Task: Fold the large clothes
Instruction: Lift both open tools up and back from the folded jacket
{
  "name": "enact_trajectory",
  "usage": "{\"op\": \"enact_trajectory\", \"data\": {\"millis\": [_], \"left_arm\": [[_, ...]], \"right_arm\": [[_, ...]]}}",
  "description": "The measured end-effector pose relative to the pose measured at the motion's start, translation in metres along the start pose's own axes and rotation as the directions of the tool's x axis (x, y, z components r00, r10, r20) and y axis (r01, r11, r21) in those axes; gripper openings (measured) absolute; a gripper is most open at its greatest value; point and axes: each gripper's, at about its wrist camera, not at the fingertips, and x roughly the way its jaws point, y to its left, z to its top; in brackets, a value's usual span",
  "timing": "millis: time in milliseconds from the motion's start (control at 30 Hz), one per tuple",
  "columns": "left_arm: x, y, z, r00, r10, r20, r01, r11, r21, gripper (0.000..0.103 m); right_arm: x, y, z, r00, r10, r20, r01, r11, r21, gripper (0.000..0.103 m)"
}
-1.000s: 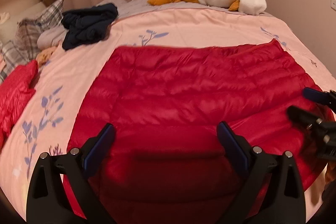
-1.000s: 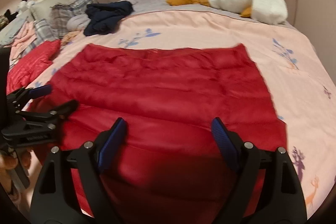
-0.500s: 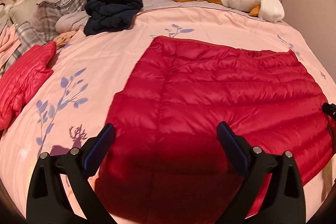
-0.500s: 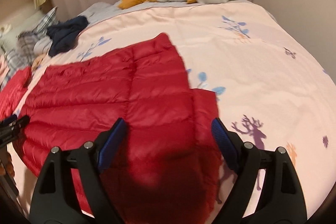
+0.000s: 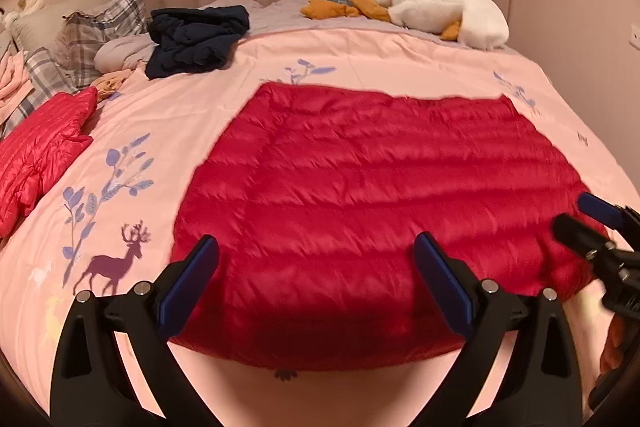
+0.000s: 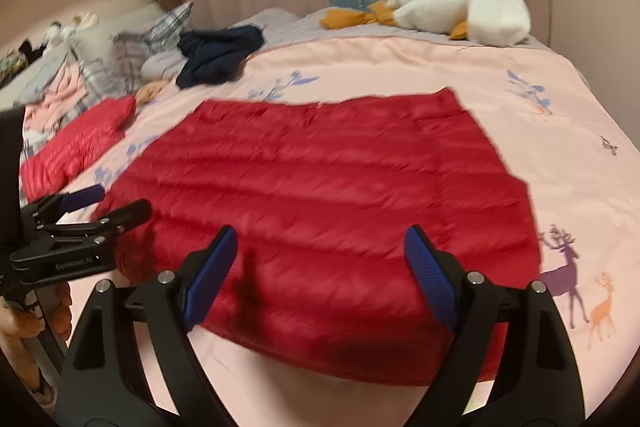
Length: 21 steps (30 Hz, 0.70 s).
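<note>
A red quilted down jacket [image 5: 360,187] [image 6: 320,187] lies folded flat as a broad rectangle on the pink printed bedspread [image 5: 380,55] [image 6: 540,95]. My left gripper [image 5: 316,267] hovers open over the jacket's near edge, left of its middle, with nothing between its blue pads. My right gripper [image 6: 320,263] also stands open and empty above the near edge. In the right wrist view the left gripper [image 6: 108,205] shows at the jacket's left side, a hand on its handle. The right gripper [image 5: 580,219] shows at the jacket's right corner in the left wrist view.
A second red jacket [image 5: 40,155] lies crumpled at the bed's left edge. A dark navy garment [image 5: 196,39], plaid pillows [image 5: 104,23] and a white plush toy [image 5: 444,11] sit at the far end. Curtains hang behind the bed.
Both views swung back toward the jacket's middle and drew away, so its near edge and the bedspread in front now show. Each gripper is again in the other's view. Both stayed open.
</note>
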Motion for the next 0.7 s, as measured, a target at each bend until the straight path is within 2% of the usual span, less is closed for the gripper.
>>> {"op": "enact_trajectory", "data": {"millis": [100, 300, 367, 467, 700], "left_arm": [[0.007, -0.001, -0.008, 1.0, 0.001, -0.026, -0.001, 1.0, 0.004, 0.099], [0.012, 0.012, -0.019, 0.999, 0.012, -0.044, -0.013, 1.0, -0.017, 0.099], [0.012, 0.016, -0.02, 0.999, 0.018, -0.045, -0.019, 1.0, -0.02, 0.099], [0.012, 0.023, -0.022, 0.999, 0.026, -0.048, -0.027, 0.999, -0.03, 0.099], [0.012, 0.041, -0.028, 0.997, 0.05, -0.061, -0.053, 0.997, -0.05, 0.099]], "right_arm": [[0.009, 0.004, -0.009, 1.0, -0.012, -0.024, 0.012, 1.0, -0.008, 0.087], [0.006, -0.02, -0.018, 0.998, -0.047, -0.035, 0.048, 0.998, 0.041, 0.087], [0.003, -0.027, -0.02, 0.999, -0.024, -0.04, 0.026, 0.998, 0.062, 0.086], [-0.001, -0.032, -0.022, 0.996, -0.078, -0.039, 0.08, 0.995, 0.058, 0.087], [-0.011, -0.054, -0.029, 0.991, -0.122, -0.048, 0.126, 0.987, 0.099, 0.087]]}}
